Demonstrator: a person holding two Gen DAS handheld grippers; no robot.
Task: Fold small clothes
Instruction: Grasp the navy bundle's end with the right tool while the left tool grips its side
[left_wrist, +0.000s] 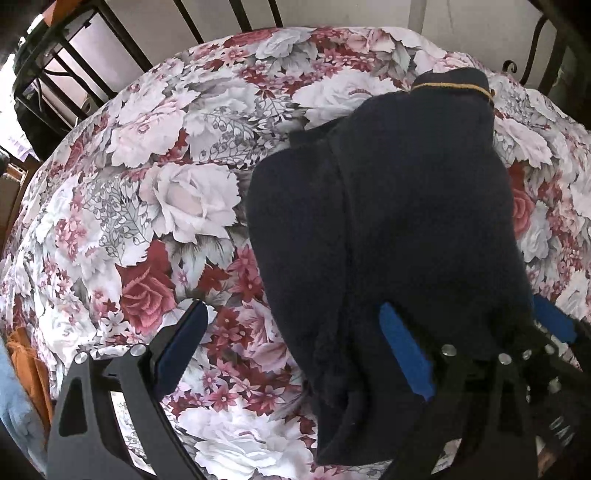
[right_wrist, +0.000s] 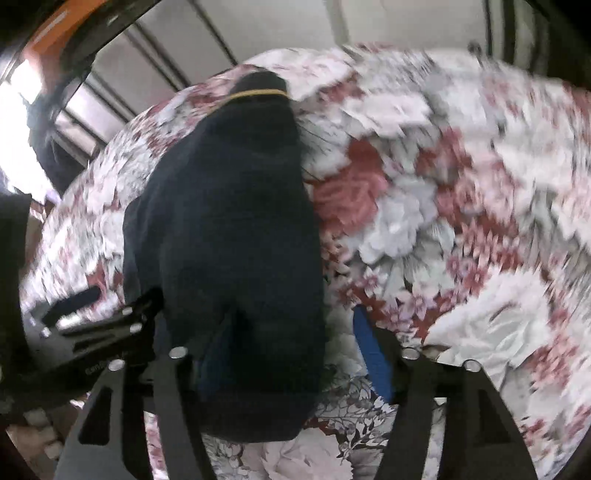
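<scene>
Left wrist view showed one dark navy garment (left_wrist: 388, 229), soft and fleecy in texture, lying in a long bunched heap on a bed covered by a floral sheet (left_wrist: 155, 206); the sheet was one piece of smooth printed cloth with white, pink and deep red roses and grey leaves. One thin yellow stitched line (left_wrist: 450, 88) ran across the far end of the garment, near a narrow cuff-like band. The left tool (left_wrist: 291, 350) stood wide, its two blue-padded fingers spread apart; the left finger sat over bare sheet, the right finger (left_wrist: 406, 350) lay against the near part of the navy cloth, and nothing was pinched between them. A second tool (left_wrist: 554, 325) with a blue pad showed at the right edge, touching the garment's side. Black metal bars of a bed frame (left_wrist: 66, 55) curved behind the mattress; an orange cloth (left_wrist: 29, 365) and a pale blue cloth (left_wrist: 14, 413) lay at the lower left edge.

Right wrist view, heavily blurred, showed the same single garment (right_wrist: 229, 206) draped over the left finger of the right tool (right_wrist: 291, 354), hiding its pad; the other finger (right_wrist: 373, 354), blue and flat, stood well apart over the sheet (right_wrist: 424, 229), so the tool was wide and clamped on nothing I could see. The other tool (right_wrist: 88, 314) appeared at the left, just beside the garment.
</scene>
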